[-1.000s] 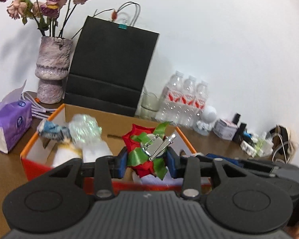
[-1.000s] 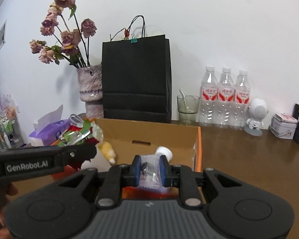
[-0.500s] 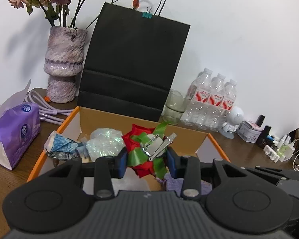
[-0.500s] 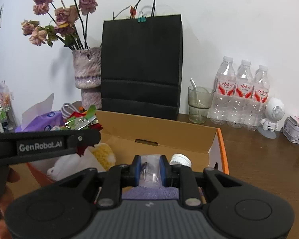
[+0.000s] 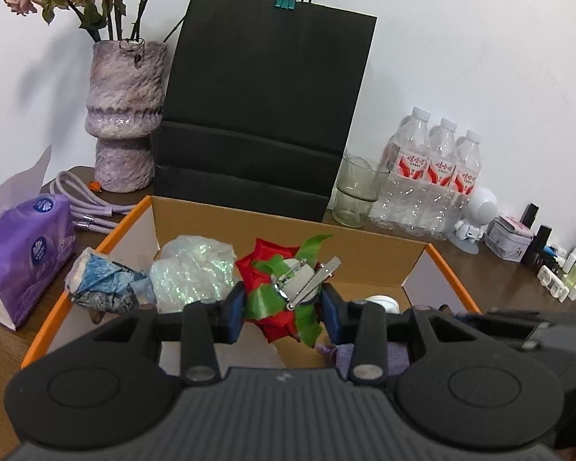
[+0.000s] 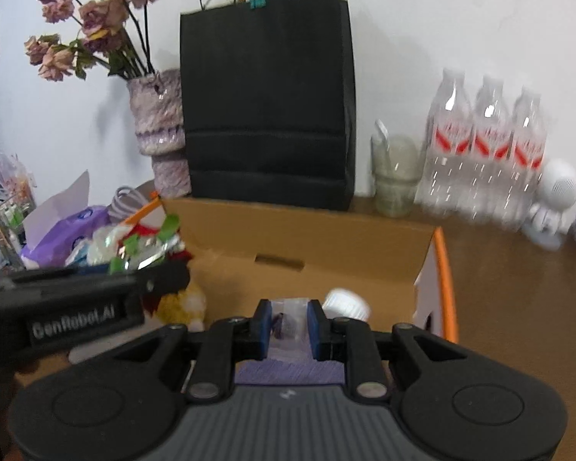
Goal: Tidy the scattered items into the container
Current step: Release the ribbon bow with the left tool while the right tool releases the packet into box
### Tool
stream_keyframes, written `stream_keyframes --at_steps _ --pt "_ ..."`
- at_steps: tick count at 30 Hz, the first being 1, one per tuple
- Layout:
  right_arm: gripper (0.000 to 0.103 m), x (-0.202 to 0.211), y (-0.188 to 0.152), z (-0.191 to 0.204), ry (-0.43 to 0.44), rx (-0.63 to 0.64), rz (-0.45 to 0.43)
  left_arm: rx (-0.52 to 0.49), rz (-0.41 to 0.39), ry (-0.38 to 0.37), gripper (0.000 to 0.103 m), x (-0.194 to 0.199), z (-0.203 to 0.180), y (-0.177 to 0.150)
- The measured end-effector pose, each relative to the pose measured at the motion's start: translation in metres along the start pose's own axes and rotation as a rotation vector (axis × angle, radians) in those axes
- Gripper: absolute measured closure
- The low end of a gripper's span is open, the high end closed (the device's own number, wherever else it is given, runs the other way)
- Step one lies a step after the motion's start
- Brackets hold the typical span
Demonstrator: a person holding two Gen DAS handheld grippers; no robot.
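Both grippers are advancing over the box since a second ago — left gripper clamping the ribbon clip, right gripper pinching a clear packet (contents unclear); box floor lying directly below both.

We recorded the left gripper clamped on a red-and-green ribbon flower with a metal clip, held above the orange-rimmed cardboard box. Inside the box lay an iridescent wrapper and a blue crumpled packet. Behind it stood a black paper bag, and to its left a purple tissue pack.
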State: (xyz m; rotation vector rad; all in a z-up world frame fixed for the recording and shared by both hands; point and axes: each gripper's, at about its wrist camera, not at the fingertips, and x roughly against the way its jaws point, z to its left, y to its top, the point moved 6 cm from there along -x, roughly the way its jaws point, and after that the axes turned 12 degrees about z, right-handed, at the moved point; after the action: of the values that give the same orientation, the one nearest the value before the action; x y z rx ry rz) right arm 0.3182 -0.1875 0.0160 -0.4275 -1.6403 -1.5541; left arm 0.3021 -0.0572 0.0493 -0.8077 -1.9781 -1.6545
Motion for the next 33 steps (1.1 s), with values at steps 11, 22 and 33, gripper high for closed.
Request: stream_keyframes --at_steps 11,22,33 --pt "0.026 0.008 -0.004 0.018 -0.019 0.046 0.002 0.107 -0.070 -0.066 0.006 0.021 0.018 0.014" --pt "0.000 0.080 -0.031 0.041 -0.064 0.022 -0.075 0.113 -0.080 -0.068 0.000 0.088 0.037 -0.003" --pt "0.000 0.137 -0.064 0.065 -0.109 0.008 -0.105 0.002 -0.040 0.017 0.000 0.147 0.055 -0.056"
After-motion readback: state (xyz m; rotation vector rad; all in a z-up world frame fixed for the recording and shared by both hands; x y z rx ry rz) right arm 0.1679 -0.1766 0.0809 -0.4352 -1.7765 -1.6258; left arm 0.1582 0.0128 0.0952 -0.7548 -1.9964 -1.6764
